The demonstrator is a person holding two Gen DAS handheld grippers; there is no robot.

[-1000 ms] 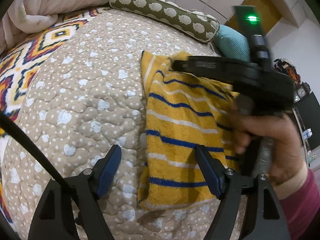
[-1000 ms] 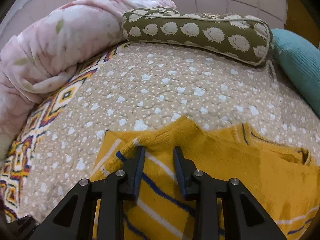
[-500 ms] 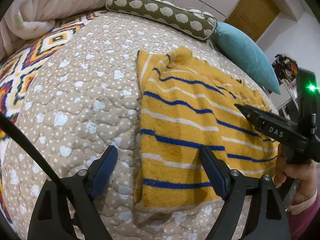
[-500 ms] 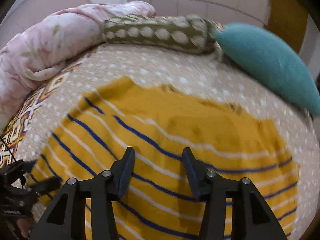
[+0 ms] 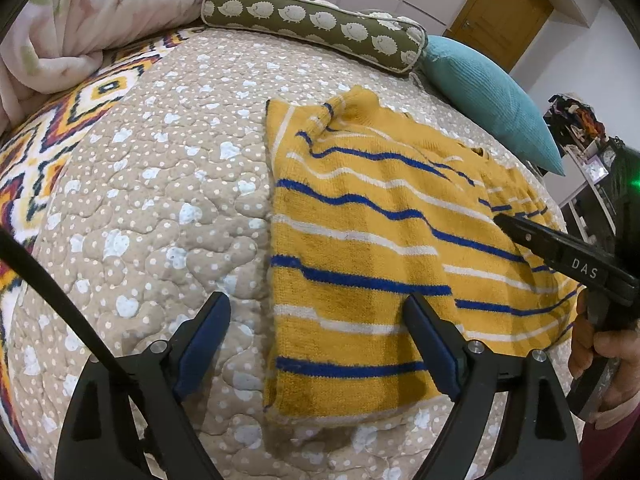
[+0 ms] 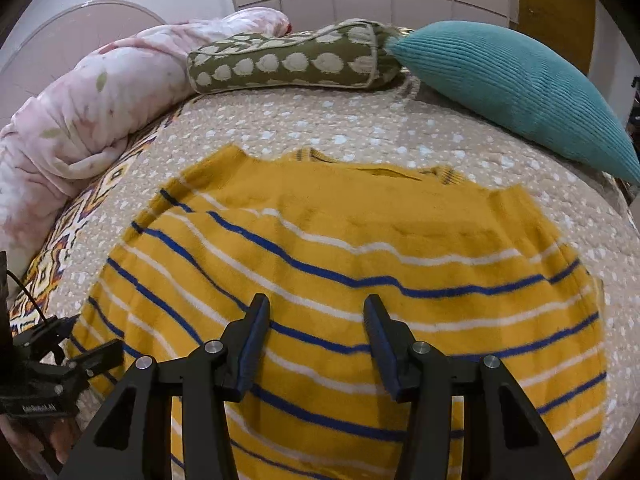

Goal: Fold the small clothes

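1. Sweater (image 5: 360, 240), yellow knit with blue and white stripes: lies flat on the bed (image 5: 160, 208), its left side folded in to a straight vertical edge. In the right wrist view (image 6: 340, 248) its neckline lies at the far edge.
2. Left tool (image 5: 316, 340): blue-padded fingers spread wide apart, holding nothing. It hovers over the near left corner of the sweater; one finger is over the quilt, the other over the knit. Also seen at the lower left of the right wrist view (image 6: 86, 344), where a small white label on its body is too blurred to read.
3. Right tool (image 6: 316, 340): fingers apart, empty, above the striped body of the sweater. In the left wrist view (image 5: 520, 232) it enters from the right, gripped by a hand (image 5: 612, 360); its black arm bears the white letters "DAS". A green light (image 5: 630, 182) glows above it.
4. Bed cover: beige quilt with white dots and hearts; a patterned blanket (image 5: 36, 152) in red, orange and navy at the left.
5. Bolster (image 5: 312, 20), olive with cream hedgehog print: along the far side of the bed.
6. Cushion (image 6: 516, 88), teal ribbed: far right, just beside the bolster.
7. Duvet (image 6: 100, 96), pink floral, bunched: far left.
8. Door (image 5: 500, 12), brown wood: beyond the bed, far right.
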